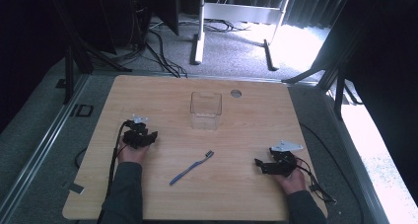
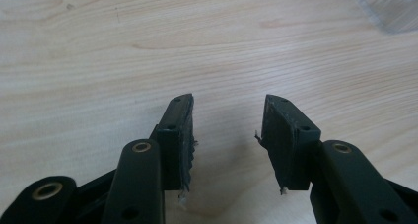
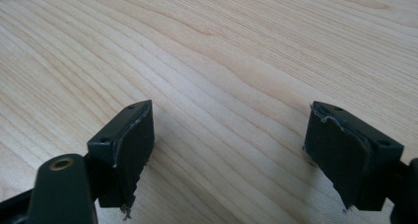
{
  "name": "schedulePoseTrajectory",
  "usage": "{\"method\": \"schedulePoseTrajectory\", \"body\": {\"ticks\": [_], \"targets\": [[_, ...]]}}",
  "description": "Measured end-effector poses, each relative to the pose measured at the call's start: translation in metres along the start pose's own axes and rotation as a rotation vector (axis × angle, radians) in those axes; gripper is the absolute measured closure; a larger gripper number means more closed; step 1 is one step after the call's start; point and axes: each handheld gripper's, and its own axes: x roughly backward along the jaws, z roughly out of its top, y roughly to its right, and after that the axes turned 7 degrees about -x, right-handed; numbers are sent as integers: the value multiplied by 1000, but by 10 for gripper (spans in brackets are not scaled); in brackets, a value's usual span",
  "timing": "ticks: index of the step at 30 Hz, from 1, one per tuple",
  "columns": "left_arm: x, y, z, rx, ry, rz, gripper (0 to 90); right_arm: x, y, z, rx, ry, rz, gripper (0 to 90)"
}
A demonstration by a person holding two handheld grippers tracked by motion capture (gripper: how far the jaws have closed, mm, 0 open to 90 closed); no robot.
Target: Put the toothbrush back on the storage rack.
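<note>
A blue toothbrush [image 1: 191, 168] lies at a slant on the wooden table [image 1: 162, 93], between the two hands. Behind it stands a clear plastic box [image 1: 205, 110], upright and hollow; its corner [image 2: 389, 9] shows in the left gripper view. My left gripper [image 1: 148, 138] rests low at the table's left, open, with bare wood between its jaws [image 2: 227, 135]. At the right, my right gripper [image 1: 260, 164] is held open wide over bare wood [image 3: 229, 145], its jaws turned toward the toothbrush. Neither gripper touches the toothbrush or the box.
A round cable hole [image 1: 236, 93] sits in the table behind the box. Cables [image 1: 315, 182] trail from both grippers over the near edge. Beyond the table stand a white desk frame [image 1: 236, 17] and dark stands on grey carpet.
</note>
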Motion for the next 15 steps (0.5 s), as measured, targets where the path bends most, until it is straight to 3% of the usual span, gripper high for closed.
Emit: {"method": "schedulePoseTrajectory", "body": {"ticks": [11,15], "targets": [[26,4,-5,2,44,-13,547,0,0,0,4,0,-1,187],[31,8,-2,-35,0,-34,546,0,0,0,3,0,-1,187]]}}
